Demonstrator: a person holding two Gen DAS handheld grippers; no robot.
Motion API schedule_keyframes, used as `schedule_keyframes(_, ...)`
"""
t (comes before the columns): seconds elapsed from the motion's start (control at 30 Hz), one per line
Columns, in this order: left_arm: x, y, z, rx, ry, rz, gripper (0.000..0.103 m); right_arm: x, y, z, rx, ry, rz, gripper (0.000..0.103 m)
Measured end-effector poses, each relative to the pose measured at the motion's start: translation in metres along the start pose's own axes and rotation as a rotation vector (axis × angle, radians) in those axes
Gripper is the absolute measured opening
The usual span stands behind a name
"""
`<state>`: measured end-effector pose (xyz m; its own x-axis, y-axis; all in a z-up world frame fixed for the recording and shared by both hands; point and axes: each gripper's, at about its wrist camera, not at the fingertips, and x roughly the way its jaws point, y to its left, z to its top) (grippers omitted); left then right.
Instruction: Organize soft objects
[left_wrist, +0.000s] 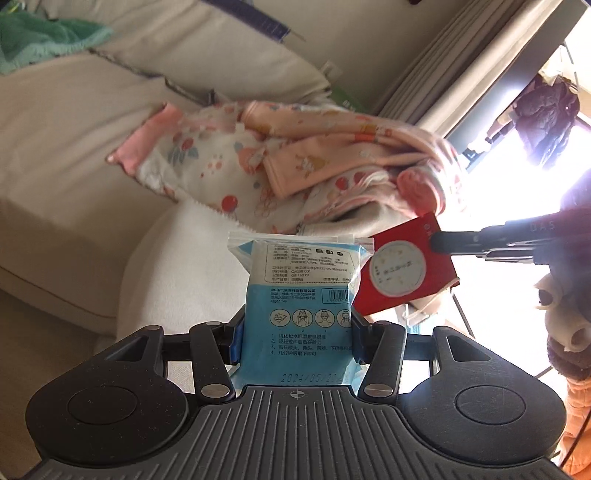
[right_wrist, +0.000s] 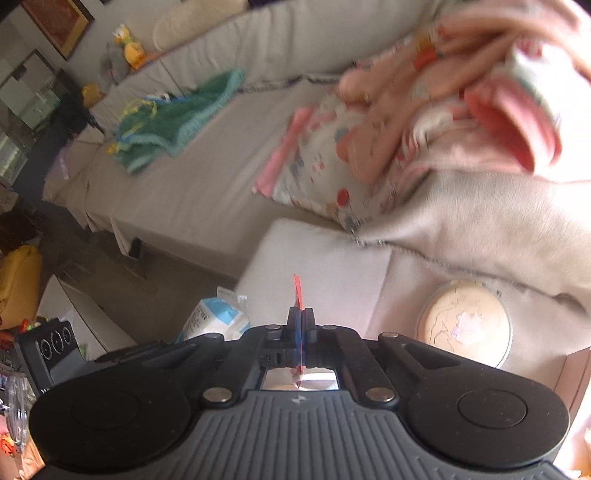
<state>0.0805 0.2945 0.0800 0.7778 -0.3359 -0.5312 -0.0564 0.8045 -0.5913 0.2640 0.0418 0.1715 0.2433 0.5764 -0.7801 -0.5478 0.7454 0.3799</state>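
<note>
The left gripper (left_wrist: 295, 339) held a blue-and-white plastic packet (left_wrist: 301, 295) upright between its fingers (left_wrist: 236, 341), which pressed against both sides of the packet's lower part; the packet's sealed clear top edge stood above them, with printed text and a barcode facing the camera. The right gripper (right_wrist: 301, 325) had its fingers (right_wrist: 309, 321) closed together on a thin red card packet (right_wrist: 297, 291), seen edge-on in the right wrist view. In the left wrist view the same red packet (left_wrist: 402, 269), with a white round window on its face, hung just right of the blue-and-white packet, pinched at its upper right corner by the dark fingers of the right gripper (left_wrist: 437, 242). Both packets were held in the air in front of a beige sofa (left_wrist: 74, 166). On the sofa seat, beyond the packets, lay a heap of pink patterned fabrics (left_wrist: 280, 158), resting partly on a pale fleece blanket (right_wrist: 480, 214). A green towel (right_wrist: 177, 118) lay farther off to the left on the same seat. A round tin (right_wrist: 465, 321) with a pale lid sat on a pale cushion (right_wrist: 317, 258) near the right gripper, to its right. A brown plush toy (left_wrist: 569, 317) showed at the right edge of the left wrist view.
</note>
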Motion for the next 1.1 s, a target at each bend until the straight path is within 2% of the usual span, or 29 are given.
schedule_keyframes(0.2, -0.016, -0.029, -0.002, 0.045, -0.027, -0.039, 0.056, -0.042, 0.028, -0.006, -0.043, -0.099, -0.028, 0.0)
schedule_keyframes(0.3, -0.014, -0.042, -0.002, 0.07, -0.018, -0.072, 0.056, -0.04, 0.039, -0.008, -0.092, -0.109, -0.107, 0.0)
schedule_keyframes(0.37, -0.01, -0.051, -0.003, 0.09, -0.007, -0.086, 0.056, -0.034, 0.04, -0.01, -0.101, -0.092, -0.121, 0.0)
schedule_keyframes(0.5, 0.012, -0.067, -0.005, 0.14, 0.074, -0.118, 0.056, -0.024, 0.032, -0.012, -0.1, -0.088, -0.173, 0.0)
schedule_keyframes(0.6, 0.033, -0.083, -0.006, 0.171, 0.122, -0.148, 0.056, -0.017, 0.017, -0.009, -0.051, -0.085, -0.157, 0.0)
schedule_keyframes(0.8, 0.067, -0.114, -0.013, 0.232, 0.204, -0.229, 0.056, -0.033, 0.002, -0.001, -0.033, -0.17, -0.177, 0.0)
schedule_keyframes(0.9, 0.052, -0.109, -0.014, 0.222, 0.173, -0.22, 0.056, -0.041, -0.004, -0.001, -0.028, -0.171, -0.191, 0.0)
schedule_keyframes(0.97, 0.031, -0.096, -0.014, 0.186, 0.12, -0.189, 0.056, -0.047, -0.006, -0.004, -0.022, -0.17, -0.188, 0.0)
schedule_keyframes(1.1, -0.018, -0.063, -0.012, 0.109, -0.01, -0.075, 0.056, -0.066, -0.001, -0.012, -0.042, -0.191, -0.16, 0.0)
